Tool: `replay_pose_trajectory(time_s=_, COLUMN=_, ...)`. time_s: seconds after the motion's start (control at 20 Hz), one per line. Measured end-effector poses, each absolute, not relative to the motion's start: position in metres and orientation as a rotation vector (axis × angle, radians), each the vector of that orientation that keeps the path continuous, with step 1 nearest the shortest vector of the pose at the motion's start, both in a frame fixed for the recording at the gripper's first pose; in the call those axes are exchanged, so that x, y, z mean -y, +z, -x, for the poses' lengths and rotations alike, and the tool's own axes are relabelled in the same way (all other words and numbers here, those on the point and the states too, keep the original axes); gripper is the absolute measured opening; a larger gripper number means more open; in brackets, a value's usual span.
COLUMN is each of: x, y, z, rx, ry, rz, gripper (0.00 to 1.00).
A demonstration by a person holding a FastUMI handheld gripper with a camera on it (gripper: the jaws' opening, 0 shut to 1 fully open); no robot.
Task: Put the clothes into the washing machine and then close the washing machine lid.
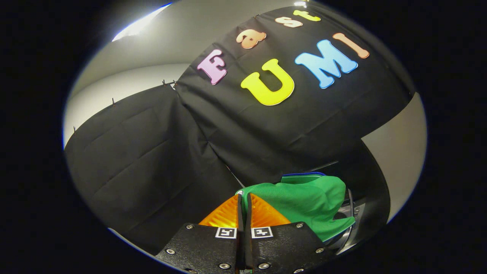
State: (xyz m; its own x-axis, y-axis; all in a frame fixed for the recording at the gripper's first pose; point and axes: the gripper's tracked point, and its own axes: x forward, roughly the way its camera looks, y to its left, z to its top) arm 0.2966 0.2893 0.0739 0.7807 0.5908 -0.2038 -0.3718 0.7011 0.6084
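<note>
- Largest thing in my view is the black cloth wall [236, 140] of the booth, hanging in two creased panels that meet in a fold ahead of the tool; pale wall [125, 83] shows above it and again beyond its far side.
- Next in size: the green garment [304, 201], a bunched, ribbed-looking piece of cloth. It sits just ahead of the fingertips and drapes off to one side of them, hanging lower there. A thin fold of it runs back into the narrow slit between the two fingers.
- Behind the garment's top edge I see a darker green strip with a blue rim [302, 176] — I cannot tell what it belongs to.
- Below and beside the garment there is a curved metallic part with a dark rounded rim [352, 224], which I take to be part of the washing machine; the garment partly covers it. I cannot tell whether the cloth touches it.
- Tool [244, 196]: fingers drawn almost together, both pressing on that pinched fold of the garment — gripping it.
</note>
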Motion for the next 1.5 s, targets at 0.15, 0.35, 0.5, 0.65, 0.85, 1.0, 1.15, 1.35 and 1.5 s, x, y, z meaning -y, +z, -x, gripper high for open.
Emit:
replay_pose_trajectory(time_s=0.15, x=-0.299, y=0.046, z=-0.309, rx=-0.452, ry=0.543, rz=-0.565, gripper=0.0)
replay_pose_trajectory(time_s=0.35, x=-0.306, y=0.006, z=-0.32, rx=-0.515, ry=0.523, rz=-0.538, gripper=0.0)
replay_pose_trajectory(time_s=0.5, x=-0.311, y=-0.025, z=-0.328, rx=-0.565, ry=0.503, rz=-0.508, gripper=0.0)
replay_pose_trajectory(time_s=0.65, x=-0.313, y=-0.052, z=-0.336, rx=-0.602, ry=0.486, rz=-0.462, gripper=0.0)
replay_pose_trajectory(time_s=0.85, x=-0.311, y=-0.093, z=-0.34, rx=-0.653, ry=0.452, rz=-0.392, gripper=0.0)
replay_pose_trajectory(time_s=1.0, x=-0.309, y=-0.12, z=-0.341, rx=-0.69, ry=0.427, rz=-0.348, gripper=0.0)
replay_pose_trajectory(time_s=1.15, x=-0.307, y=-0.148, z=-0.335, rx=-0.744, ry=0.408, rz=-0.33, gripper=0.05)
replay_pose_trajectory(time_s=1.35, x=-0.304, y=-0.16, z=-0.333, rx=-0.737, ry=0.392, rz=-0.299, gripper=0.34)
replay_pose_trajectory(time_s=1.5, x=-0.3, y=-0.148, z=-0.335, rx=-0.693, ry=0.38, rz=-0.231, gripper=0.8)
